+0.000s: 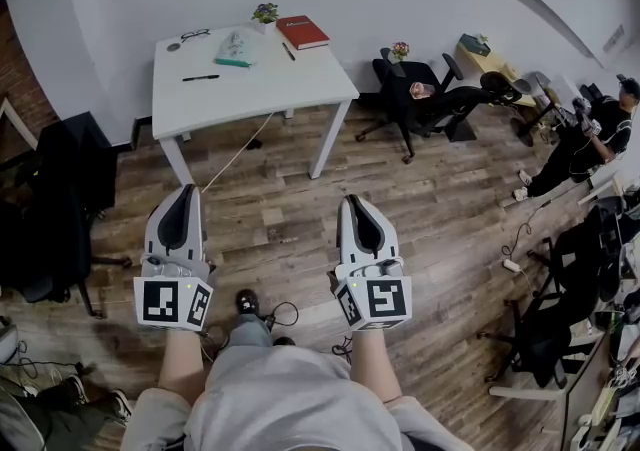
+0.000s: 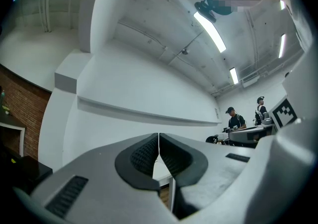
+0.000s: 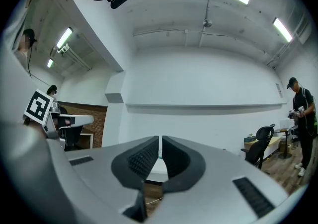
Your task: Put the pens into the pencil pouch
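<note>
Two grippers hang side by side over the wooden floor (image 1: pixel 290 229), well short of the white table (image 1: pixel 260 89) that stands at the far side of the room. We see the left gripper (image 1: pixel 187 191) with its jaws pressed together, the ribbed pads meeting along a thin line and nothing caught between them. The right gripper (image 1: pixel 352 202) is just the same: jaws closed, nothing held. Both point toward the table, and neither touches anything.

The pencil pouch (image 1: pixel 235 47), pale and greenish, lies on the far part of the tabletop. One black pen (image 1: pixel 200 78) rests on the table's left half, nearer to us than the pouch and apart from it. A second pen (image 1: pixel 288 51) lies to the right of the pouch, between it and a red book (image 1: pixel 302 32) at the far right corner. Both pens are outside the pouch. A small potted plant (image 1: pixel 265 13) stands at the far edge beside the book, and a pair of glasses (image 1: pixel 195 35) sits at the far left.

A pale cable (image 1: pixel 240 154) runs from under the table down to the floor. To the right of the table stands a black office chair (image 1: pixel 420 99), and at the far right a person (image 1: pixel 590 139) in dark clothes is seated.
</note>
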`<state>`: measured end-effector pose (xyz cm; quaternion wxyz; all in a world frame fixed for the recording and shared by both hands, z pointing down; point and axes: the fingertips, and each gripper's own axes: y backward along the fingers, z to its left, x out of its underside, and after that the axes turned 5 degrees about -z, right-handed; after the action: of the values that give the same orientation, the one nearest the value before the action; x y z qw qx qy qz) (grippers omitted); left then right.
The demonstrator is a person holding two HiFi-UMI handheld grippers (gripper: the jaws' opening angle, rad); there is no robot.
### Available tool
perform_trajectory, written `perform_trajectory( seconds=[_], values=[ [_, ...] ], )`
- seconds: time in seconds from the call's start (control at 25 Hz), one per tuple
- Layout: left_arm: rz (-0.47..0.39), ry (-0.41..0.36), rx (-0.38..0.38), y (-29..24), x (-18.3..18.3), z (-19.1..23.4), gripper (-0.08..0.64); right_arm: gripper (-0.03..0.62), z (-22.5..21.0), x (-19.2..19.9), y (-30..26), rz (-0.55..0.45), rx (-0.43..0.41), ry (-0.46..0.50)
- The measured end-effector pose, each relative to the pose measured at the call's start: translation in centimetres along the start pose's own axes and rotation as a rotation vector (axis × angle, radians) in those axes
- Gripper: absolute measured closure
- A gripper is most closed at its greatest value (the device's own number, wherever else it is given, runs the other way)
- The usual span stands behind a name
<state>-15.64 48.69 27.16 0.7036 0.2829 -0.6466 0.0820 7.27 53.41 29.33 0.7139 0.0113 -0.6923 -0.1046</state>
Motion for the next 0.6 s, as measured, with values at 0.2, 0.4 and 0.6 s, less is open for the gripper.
perform_trajectory(
  seconds=[0.2, 0.4, 0.6],
  values=[
    [-0.001, 0.0, 0.007, -2.2, 0.7, 1.4, 0.532, 0.55, 0.1, 0.3, -2.6, -0.011, -0.01, 0.01],
    [-0.015, -0.014, 0.025, -5.6, 0.8, 3.6, 0.532, 0.551, 1.5, -0.5, -6.5, -0.054, -0.089, 0.073],
    [-0.027, -0.028, 0.036, -8.8, 1.4, 6.2, 0.532, 0.555, 1.8, -0.4, -10.5, -0.074, -0.084, 0.071]
  ],
)
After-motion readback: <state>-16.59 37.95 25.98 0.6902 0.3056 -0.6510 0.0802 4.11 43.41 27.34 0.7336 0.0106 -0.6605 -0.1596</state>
